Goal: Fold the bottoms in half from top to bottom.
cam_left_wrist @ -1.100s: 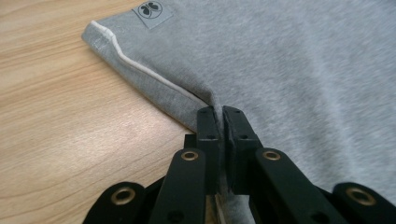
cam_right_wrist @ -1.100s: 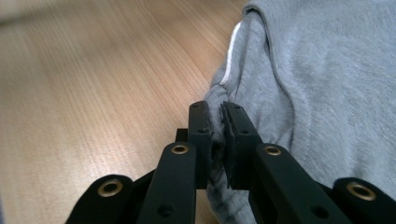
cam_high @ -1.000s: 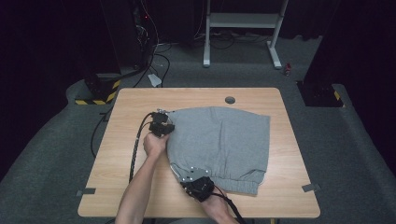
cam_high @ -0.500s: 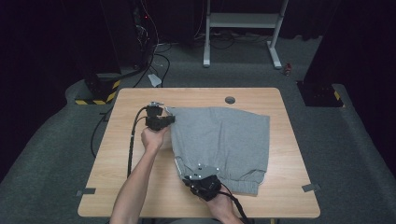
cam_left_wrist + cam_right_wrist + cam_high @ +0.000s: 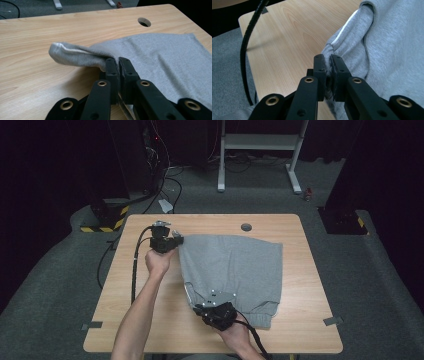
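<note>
A pair of grey shorts lies spread on the wooden table, its left edge lifted. My left gripper is shut on the far left corner of the shorts, which folds over in front of the jaws with a white strip showing. Near the table's front, my right gripper is shut on the near left edge of the shorts, grey cloth bunched between its pads. Both hands hold the cloth a little above the tabletop.
A round cable hole sits near the table's far edge. A black cable trails from the left gripper across the table's left side. A white metal stand and cables lie on the floor beyond.
Both grippers have risen with the left edge of the shorts pinched in them, lifting that edge off the table. The left hand has also shifted slightly toward the far side.
</note>
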Demonstrator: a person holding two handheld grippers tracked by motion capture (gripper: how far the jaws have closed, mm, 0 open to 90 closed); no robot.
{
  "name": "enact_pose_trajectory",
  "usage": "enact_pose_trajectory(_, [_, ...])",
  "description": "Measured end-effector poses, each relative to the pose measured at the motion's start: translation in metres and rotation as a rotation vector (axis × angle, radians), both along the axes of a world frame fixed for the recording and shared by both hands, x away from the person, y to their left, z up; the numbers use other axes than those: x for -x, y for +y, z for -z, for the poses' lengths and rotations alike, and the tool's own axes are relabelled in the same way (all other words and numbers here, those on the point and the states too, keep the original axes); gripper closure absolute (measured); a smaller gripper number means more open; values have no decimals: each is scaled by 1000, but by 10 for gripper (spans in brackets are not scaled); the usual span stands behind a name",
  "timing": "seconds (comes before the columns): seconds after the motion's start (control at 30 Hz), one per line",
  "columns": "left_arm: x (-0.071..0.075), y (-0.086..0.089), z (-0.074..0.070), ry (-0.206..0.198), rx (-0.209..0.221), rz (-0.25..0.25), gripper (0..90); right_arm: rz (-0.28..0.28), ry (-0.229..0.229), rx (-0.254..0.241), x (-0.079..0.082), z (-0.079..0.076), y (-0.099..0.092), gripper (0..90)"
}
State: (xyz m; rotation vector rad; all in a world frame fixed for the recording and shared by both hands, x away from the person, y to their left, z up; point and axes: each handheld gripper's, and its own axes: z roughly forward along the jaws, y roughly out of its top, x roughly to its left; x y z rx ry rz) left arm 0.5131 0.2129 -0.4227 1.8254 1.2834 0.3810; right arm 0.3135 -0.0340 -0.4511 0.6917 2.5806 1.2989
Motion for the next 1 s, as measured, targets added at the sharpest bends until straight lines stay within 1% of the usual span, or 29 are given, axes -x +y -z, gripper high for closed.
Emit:
enact_pose_trajectory(0.07, [1,6,-6,0,-22,5,864,-11,5,-6,0,-3,3,838])
enact_pose_trajectory(0.17, [3,13,-15,-5,-23,9,866,-31,3,-19,-1,-9,9,838])
enact_pose_trajectory(0.23, [5,19,-21,-6,-21,7,868,-44,10,-30,-1,-13,13,838])
enact_pose_trajectory(0.3, [8,26,-32,-8,-31,0,869,-61,7,-39,-1,-19,18,838])
enact_pose_trajectory(0.37, [13,33,-45,-26,-37,-6,870,-75,-14,-49,1,-29,22,839])
enact_pose_trajectory(0.43, [18,37,-55,-42,-34,-8,870,-87,-28,-69,2,-36,23,838])
enact_pose_trajectory(0.47, [20,38,-60,-48,-33,-8,870,-92,-36,-78,2,-40,22,838])
enact_pose_trajectory(0.53, [22,37,-66,-54,-45,-3,870,-93,-44,-98,3,-43,21,838])
enact_pose_trajectory(0.6, [22,33,-68,-55,-55,11,870,-89,-47,-101,4,-42,19,838])
enact_pose_trajectory(0.73, [17,15,-64,-59,-54,51,869,-61,-36,-124,6,-34,8,838])
enact_pose_trajectory(0.77, [16,9,-62,-60,-54,62,869,-50,-39,-124,7,-31,4,838])
enact_pose_trajectory(0.9, [11,-14,-61,-69,-49,110,869,7,-27,-140,11,-21,-16,837])
enact_pose_trajectory(0.93, [10,-21,-61,-70,-47,122,869,20,-35,-142,13,-20,-21,837])
enact_pose_trajectory(1.0, [7,-35,-62,-74,-32,138,869,51,-37,-144,15,-16,-33,837])
